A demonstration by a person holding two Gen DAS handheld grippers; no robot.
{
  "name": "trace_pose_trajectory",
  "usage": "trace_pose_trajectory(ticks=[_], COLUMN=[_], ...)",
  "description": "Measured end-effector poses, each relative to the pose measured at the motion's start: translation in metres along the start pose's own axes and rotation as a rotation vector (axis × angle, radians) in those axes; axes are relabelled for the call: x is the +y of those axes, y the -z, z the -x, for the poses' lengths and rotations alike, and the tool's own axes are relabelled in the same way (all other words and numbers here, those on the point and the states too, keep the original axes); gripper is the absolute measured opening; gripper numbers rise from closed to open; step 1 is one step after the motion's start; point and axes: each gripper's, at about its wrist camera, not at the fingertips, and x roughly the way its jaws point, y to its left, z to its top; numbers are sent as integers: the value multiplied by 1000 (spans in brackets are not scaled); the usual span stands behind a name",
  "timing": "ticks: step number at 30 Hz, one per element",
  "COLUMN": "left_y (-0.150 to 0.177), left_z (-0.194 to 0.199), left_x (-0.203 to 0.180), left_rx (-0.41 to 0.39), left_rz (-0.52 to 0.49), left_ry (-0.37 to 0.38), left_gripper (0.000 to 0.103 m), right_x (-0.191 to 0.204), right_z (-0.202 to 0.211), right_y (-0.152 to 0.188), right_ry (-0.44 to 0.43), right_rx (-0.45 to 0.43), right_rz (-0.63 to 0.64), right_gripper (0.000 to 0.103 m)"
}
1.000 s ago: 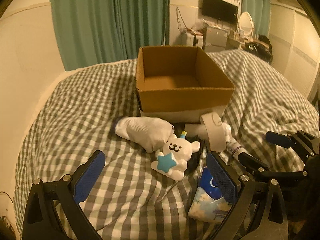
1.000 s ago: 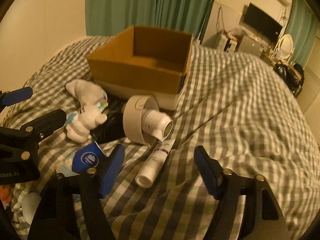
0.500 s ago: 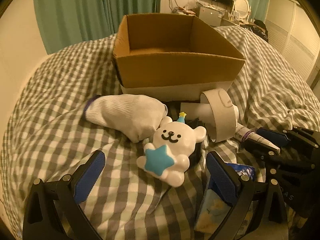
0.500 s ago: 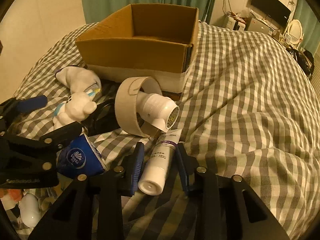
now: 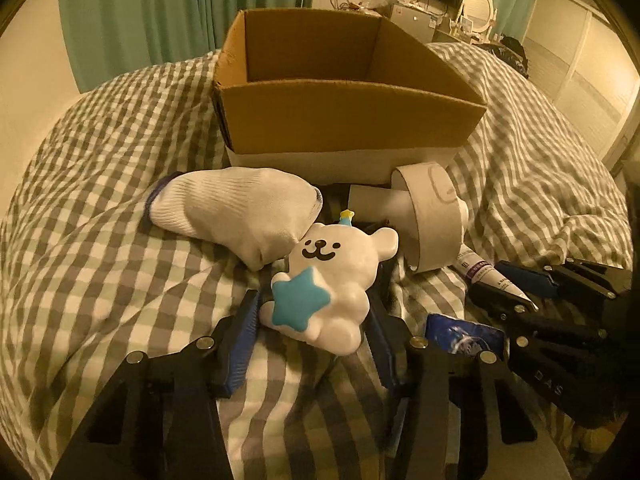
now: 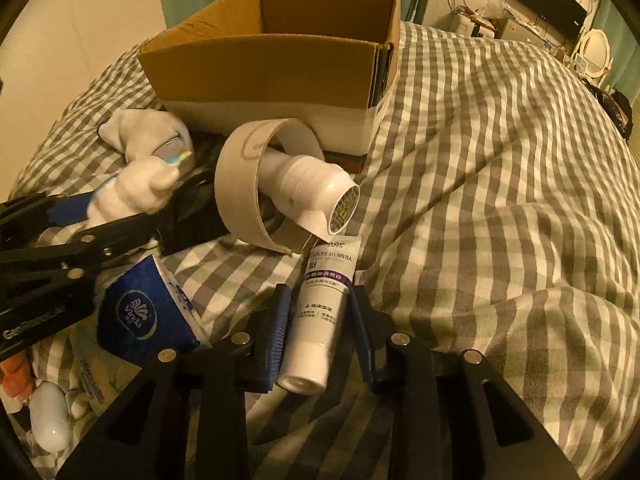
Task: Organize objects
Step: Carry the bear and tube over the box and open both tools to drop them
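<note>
We have the left gripper [image 5: 310,320] closed around the white bear toy [image 5: 332,280], its blue pads touching both sides of the toy's lower body. Just ahead of it lies a white sock [image 5: 236,208], and behind that stands the open cardboard box [image 5: 344,116]. Our right gripper [image 6: 320,320] clamps the white tube [image 6: 320,312], cap toward us. To its left lies a blue tissue pack [image 6: 144,316], ahead a tape roll [image 6: 248,188].
</note>
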Motion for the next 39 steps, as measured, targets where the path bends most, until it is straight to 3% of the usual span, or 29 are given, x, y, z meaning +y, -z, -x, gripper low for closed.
trace_pose_trajectory(ticks=[16, 21, 31, 39], left_y=[18, 7, -78, -181], left_z=[74, 103, 138, 120], left_x=[3, -1, 18, 32], left_rx=[-143, -215, -313, -352], left_rz=[-22, -34, -3, -17], left_ry=[-51, -66, -45, -75], left_gripper=[52, 52, 52, 52], right_x=[13, 9, 11, -3], right_z=[75, 112, 172, 151], right_y=[14, -5, -80, -180], right_ry=[7, -10, -34, -54], right_rx=[-160, -249, -388, -414], right_rz=[56, 48, 95, 89], right_gripper=[24, 24, 23, 23])
